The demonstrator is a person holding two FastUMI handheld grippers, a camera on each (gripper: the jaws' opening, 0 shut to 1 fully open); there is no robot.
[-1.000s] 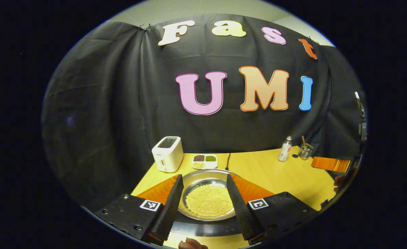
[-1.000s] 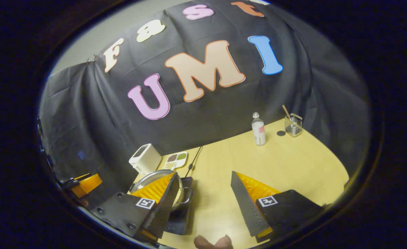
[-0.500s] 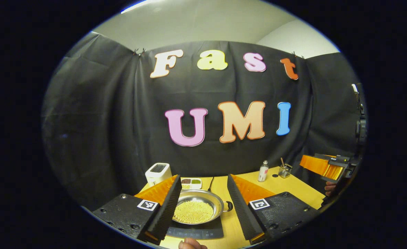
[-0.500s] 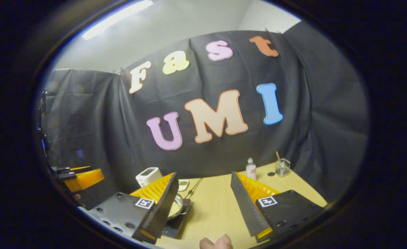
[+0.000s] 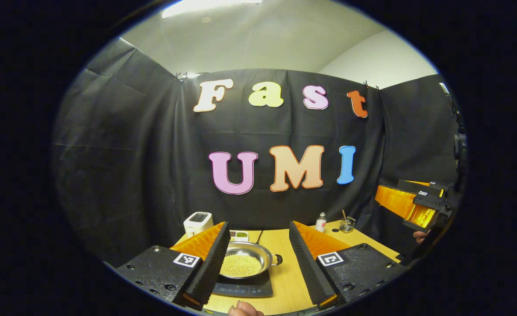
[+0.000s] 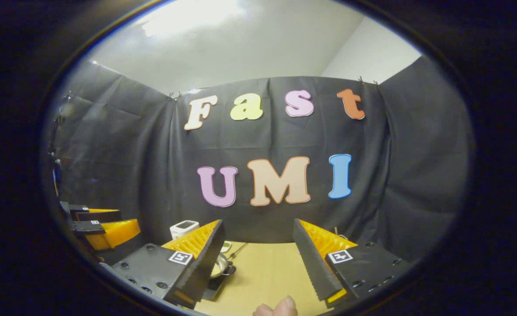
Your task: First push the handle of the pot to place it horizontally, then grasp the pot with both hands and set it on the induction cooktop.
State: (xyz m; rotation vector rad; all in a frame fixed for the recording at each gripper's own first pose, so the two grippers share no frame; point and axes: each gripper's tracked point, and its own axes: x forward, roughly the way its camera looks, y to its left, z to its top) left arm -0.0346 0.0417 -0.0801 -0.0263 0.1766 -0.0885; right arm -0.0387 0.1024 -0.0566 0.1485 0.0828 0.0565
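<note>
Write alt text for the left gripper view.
A round steel pot of small yellow grains sits on a black induction cooktop on a wooden table, framed by the left gripper with its jaws open. Behind stand a white toaster and a small clear bottle; the right gripper hovers at right.

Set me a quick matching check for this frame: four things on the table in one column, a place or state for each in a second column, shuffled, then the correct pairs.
Things:
1. pot
2. toaster
3. bottle
4. divided dish

Places or states:
A. far right part of the table, beside a glass jar
B. sitting on the induction cooktop, yellow grains inside
C. far left corner of the table, white
D. behind the pot, between toaster and black cable

Pairs: 1-B, 2-C, 3-A, 4-D
</note>
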